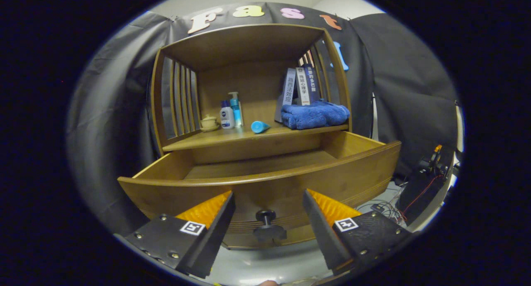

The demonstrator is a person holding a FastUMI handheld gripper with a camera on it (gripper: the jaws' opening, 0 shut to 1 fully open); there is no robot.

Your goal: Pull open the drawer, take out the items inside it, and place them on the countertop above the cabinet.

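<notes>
Claw: the claw (pixel 267 219) has its fingers spread wide apart, gripping nothing; the two fingers stand either side of the knob without touching it.
Knob: a dark round knob (pixel 266 226) on the drawer front sits between the fingers, free of both.
Drawer: the wooden drawer (pixel 332 182) is pulled well out of the cabinet; the part of its floor that can be seen over the front panel is bare wood, and the near part is hidden behind that panel.
Bench: the bench (pixel 265 135) above the drawer carries everything in sight.
On the left: a small cream lidded cup (pixel 208 122), then a white bottle with a dark cap (pixel 226 116) and a pump bottle (pixel 236 109) just beside it.
In the middle: a light blue tube (pixel 259 127) lying on its side.
On the right: a folded blue towel (pixel 315 115), with a few books (pixel 299 86) standing upright behind it.
</notes>
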